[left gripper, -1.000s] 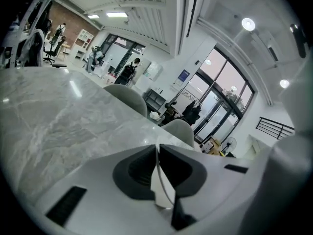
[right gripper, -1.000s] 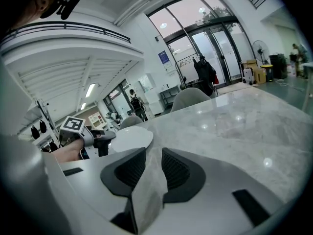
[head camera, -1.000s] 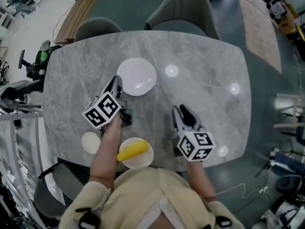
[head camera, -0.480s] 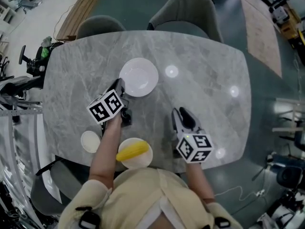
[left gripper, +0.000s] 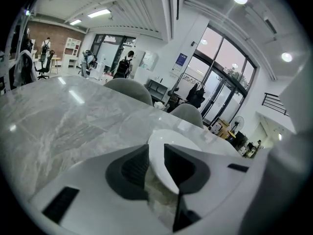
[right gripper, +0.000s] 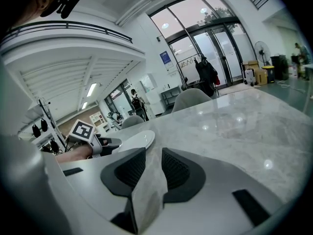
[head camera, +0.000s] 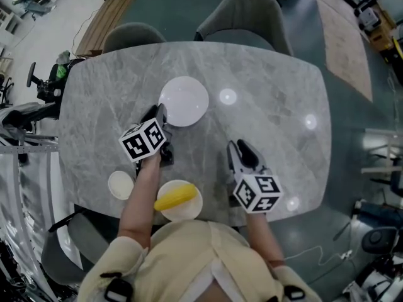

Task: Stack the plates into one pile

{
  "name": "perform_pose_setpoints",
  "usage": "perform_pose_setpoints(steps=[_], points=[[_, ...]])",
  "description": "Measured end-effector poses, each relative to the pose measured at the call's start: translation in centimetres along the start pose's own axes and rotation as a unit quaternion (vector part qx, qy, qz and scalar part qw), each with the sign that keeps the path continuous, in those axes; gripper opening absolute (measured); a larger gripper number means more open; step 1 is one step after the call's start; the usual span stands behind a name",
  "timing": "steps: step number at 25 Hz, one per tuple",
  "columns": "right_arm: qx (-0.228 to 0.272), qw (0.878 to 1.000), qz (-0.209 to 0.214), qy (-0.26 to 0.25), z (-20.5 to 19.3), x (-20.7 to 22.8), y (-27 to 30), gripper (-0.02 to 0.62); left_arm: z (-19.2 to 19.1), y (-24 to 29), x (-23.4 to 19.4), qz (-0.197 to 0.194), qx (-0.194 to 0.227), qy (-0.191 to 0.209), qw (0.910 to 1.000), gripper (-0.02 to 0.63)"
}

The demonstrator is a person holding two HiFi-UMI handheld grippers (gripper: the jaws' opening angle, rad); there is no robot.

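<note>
A large white plate (head camera: pixel 183 100) lies flat on the grey marble table (head camera: pixel 271 80), left of centre. My left gripper (head camera: pixel 158 114) reaches its near-left rim. In the left gripper view that rim (left gripper: pixel 176 137) sits between the jaws of the left gripper (left gripper: pixel 155 158), which have just been opening; a gap shows beside it. A small white plate (head camera: pixel 120 185) and a plate carrying a yellow food item (head camera: pixel 179 200) sit near the front edge. My right gripper (head camera: pixel 238 147) hovers right of them, open and holding nothing; in its own view the right gripper (right gripper: pixel 153 155) looks toward the large plate (right gripper: pixel 136 141).
Two grey chairs (head camera: pixel 134 36) (head camera: pixel 242 11) stand at the table's far side. Equipment and a frame crowd the floor at the left (head camera: pixel 25 124). The person's torso and arms fill the bottom of the head view.
The left gripper's marker cube has shifted slightly right and rolled, and the gripper sits a little lower at the plate's rim. The right gripper has stayed put.
</note>
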State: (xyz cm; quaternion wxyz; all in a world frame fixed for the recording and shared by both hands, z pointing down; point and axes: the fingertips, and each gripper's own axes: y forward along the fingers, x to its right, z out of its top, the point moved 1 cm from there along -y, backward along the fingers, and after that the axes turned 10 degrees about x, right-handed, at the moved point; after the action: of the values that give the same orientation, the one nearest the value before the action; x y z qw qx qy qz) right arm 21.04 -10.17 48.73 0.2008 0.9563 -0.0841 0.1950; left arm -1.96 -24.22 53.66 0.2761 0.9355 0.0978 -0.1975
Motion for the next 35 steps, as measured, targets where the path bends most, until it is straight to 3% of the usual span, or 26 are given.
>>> perform_pose_setpoints(steps=[5, 9, 17, 23, 30, 35], points=[[0.009, 1.000, -0.001, -0.005, 0.6, -0.4, -0.6, 0.103, 1.2, -1.7, 0.6, -0.008, 0.020, 0.014, 0.9997, 0.077], [0.018, 1.000, -0.003, -0.009, 0.8, -0.5, -0.8, 0.103, 2.3, -3.5, 1.9, -0.037, 0.043, 0.026, 0.9981, 0.075], [0.030, 0.999, 0.004, -0.022, 1.8, -1.6, -1.1, 0.101, 4.2, -7.7, 3.6, -0.073, 0.077, 0.050, 0.9931, 0.023], [0.037, 0.999, 0.008, -0.032, 2.2, -1.9, -1.1, 0.101, 4.7, -10.2, 2.8, -0.066, 0.092, 0.091, 0.9894, 0.011], [0.045, 0.998, 0.006, -0.048, 2.8, -2.1, -1.3, 0.024, 4.3, -12.5, 2.9, -0.059, 0.093, 0.154, 0.9819, 0.009], [0.053, 0.997, 0.003, -0.057, 3.4, -2.3, -1.3, 0.006, 4.3, -13.7, 2.7, -0.054, 0.094, 0.188, 0.9761, 0.009]])
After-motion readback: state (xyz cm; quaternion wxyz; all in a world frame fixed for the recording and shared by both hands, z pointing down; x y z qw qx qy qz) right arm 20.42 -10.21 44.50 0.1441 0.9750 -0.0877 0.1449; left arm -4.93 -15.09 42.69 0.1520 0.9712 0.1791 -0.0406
